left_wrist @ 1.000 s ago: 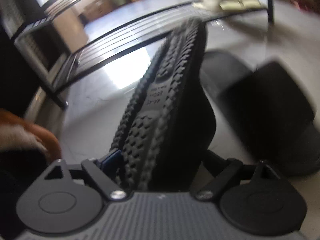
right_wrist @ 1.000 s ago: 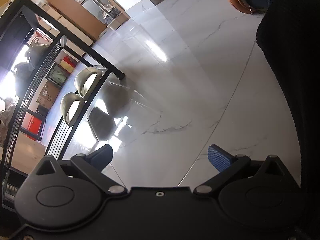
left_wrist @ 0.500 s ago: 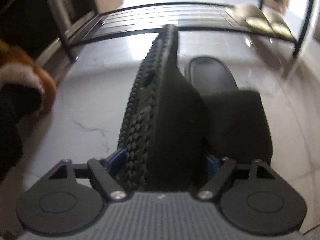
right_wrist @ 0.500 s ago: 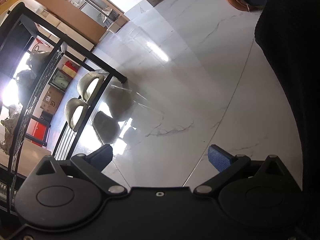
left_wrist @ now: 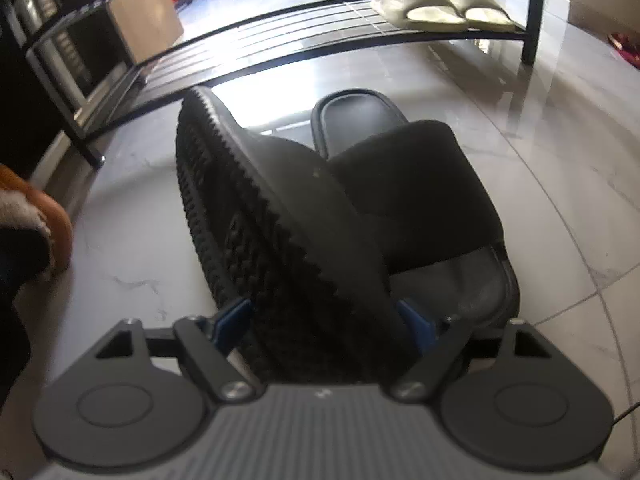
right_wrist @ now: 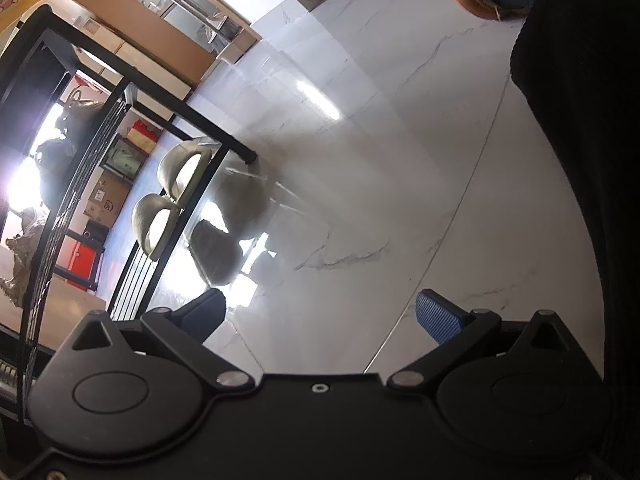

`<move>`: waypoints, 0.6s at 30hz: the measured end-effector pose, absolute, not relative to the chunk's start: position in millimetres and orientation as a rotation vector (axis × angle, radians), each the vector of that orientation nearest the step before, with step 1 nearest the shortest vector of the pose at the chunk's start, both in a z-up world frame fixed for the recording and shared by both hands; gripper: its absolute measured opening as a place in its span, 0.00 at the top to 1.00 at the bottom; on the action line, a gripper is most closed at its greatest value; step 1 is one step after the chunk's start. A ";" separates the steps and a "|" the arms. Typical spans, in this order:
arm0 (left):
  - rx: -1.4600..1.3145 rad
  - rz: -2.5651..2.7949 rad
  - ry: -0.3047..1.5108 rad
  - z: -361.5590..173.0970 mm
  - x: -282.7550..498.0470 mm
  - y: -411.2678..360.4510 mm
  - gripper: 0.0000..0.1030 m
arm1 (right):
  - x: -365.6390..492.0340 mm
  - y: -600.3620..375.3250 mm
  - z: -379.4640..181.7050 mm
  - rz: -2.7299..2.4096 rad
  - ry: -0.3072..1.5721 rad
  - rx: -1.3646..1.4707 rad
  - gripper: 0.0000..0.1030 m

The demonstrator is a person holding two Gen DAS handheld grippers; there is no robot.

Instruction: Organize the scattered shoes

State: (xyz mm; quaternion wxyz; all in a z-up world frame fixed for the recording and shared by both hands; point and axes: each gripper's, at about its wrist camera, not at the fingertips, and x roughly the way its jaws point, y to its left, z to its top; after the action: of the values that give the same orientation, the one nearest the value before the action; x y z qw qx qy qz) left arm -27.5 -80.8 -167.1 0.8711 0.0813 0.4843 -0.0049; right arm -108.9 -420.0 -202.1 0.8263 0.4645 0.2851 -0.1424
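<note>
My left gripper (left_wrist: 324, 320) is shut on a black slipper (left_wrist: 256, 216), held on its side with the treaded sole facing left. A second black slipper (left_wrist: 416, 184) lies upright on the white floor just right of it, touching or nearly so. A pair of beige slippers (left_wrist: 440, 10) sits on the low black shoe rack (left_wrist: 260, 44) beyond; they also show in the right wrist view (right_wrist: 172, 196). My right gripper (right_wrist: 320, 316) is open and empty above bare floor.
An orange furry slipper on a foot (left_wrist: 36, 216) is at the left edge, and the person's dark leg (right_wrist: 580, 140) fills the right of the right wrist view. A cardboard box (left_wrist: 148, 28) stands behind the rack. A red item (left_wrist: 624, 46) lies far right.
The left gripper with the held black slipper has swung and tilted, bringing it down beside the other black slipper, facing the rack. The right gripper has barely moved.
</note>
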 end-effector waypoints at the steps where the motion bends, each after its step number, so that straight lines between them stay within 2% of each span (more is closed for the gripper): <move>1: 0.163 0.011 1.010 -162.3 -27.9 -75.3 0.20 | -108.4 -419.2 -202.0 -0.282 0.607 0.993 0.00; 3: 0.160 0.051 0.991 -149.6 -31.8 -63.1 0.12 | -106.2 -416.1 -200.9 -0.233 0.608 0.996 0.00; 8: 0.161 0.093 0.954 -126.1 -45.2 -34.1 0.02 | -83.3 -375.4 -186.1 0.079 0.677 0.899 0.00; 14: 0.033 0.174 0.995 -106.6 -59.7 14.7 0.01 | -41.3 -262.1 -163.2 0.467 0.807 0.672 0.00; 18: -0.031 0.214 0.987 -92.6 -73.5 34.5 0.01 | -6.1 -178.9 -174.3 0.547 0.934 0.587 0.00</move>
State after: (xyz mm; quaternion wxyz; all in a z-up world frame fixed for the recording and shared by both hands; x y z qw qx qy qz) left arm -73.5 34.5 -92.6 0.8751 -0.0149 0.4728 0.1026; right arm -6.1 -178.9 -174.3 0.8165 0.2753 0.4379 0.2566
